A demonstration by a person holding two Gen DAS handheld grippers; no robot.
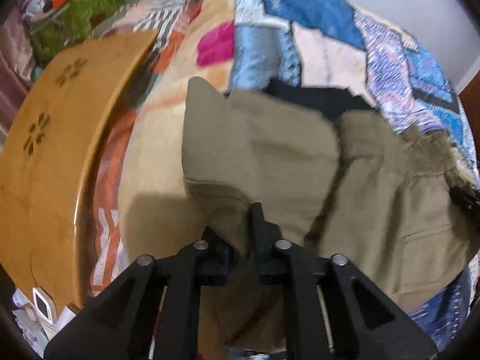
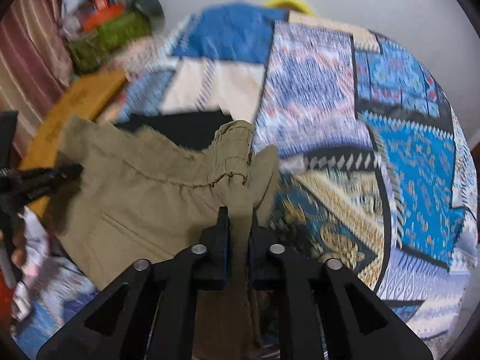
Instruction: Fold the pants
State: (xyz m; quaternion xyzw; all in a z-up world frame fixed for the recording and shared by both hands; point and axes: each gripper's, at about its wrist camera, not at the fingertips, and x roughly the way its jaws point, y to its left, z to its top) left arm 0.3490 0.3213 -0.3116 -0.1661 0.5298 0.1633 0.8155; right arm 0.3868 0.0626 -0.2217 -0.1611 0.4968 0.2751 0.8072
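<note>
Khaki pants [image 1: 270, 156] lifted over a patterned quilt [image 1: 405, 69], pinched at two spots. In the left wrist view, left gripper [image 1: 240, 228] clamped on a fold of the khaki cloth, fingers [image 1: 259, 225] pressed together with fabric bunched between and hanging below. Pant leg hem end spread up and to the left, over the beige part of the bedding [image 1: 156, 150]. Only here: a wooden board [image 1: 51, 150] with flower cut-outs along the left, a pink patch [image 1: 216, 45] on the bedding, a small white device [image 1: 42, 303] at the bottom left, and a back pocket welt on the cloth at the right. Right gripper tip barely seen at the far right edge [image 1: 465, 198], blurred.

In the right wrist view, right gripper [image 2: 238, 225] closed on a narrow strip of cloth just below the gathered waistband [image 2: 234, 150], pads [image 2: 223, 228] tight against it. Only here: the elastic waist bunched upright, a yellow thing [image 2: 288, 1] behind the quilt, striped curtain [image 2: 30, 60] at the left, and the left gripper [image 2: 64, 172] seen from the side, biting the far edge of the pants, with part of a hand [image 2: 18, 246] below it.

Both views: a black cloth [image 2: 180, 129] lying behind the pants, and a green bag [image 1: 75, 21] with clutter on top at the upper left. Much motion blur in both.
</note>
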